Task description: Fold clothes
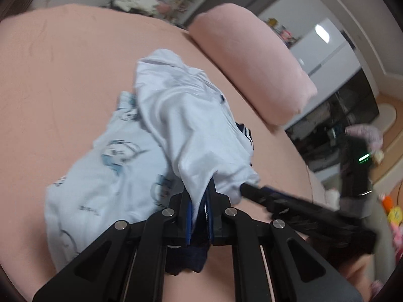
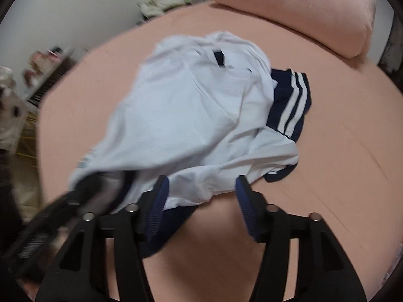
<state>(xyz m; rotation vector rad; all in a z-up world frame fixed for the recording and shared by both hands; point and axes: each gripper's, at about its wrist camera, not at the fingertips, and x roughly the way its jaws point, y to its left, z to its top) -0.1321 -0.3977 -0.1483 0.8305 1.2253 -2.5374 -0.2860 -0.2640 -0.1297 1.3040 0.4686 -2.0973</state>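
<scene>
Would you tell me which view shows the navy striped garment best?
The right wrist view: the navy garment with white stripes lies open to sight beside the white shirt. The left wrist view shows only a sliver of it past the shirt.

Soft, even indoor light; motion blur throughout; strong fisheye bending, dark vignette at corners; no glare.

A pink pillow [image 2: 297,7] lies on the pink bed sheet [image 2: 340,138].
</scene>
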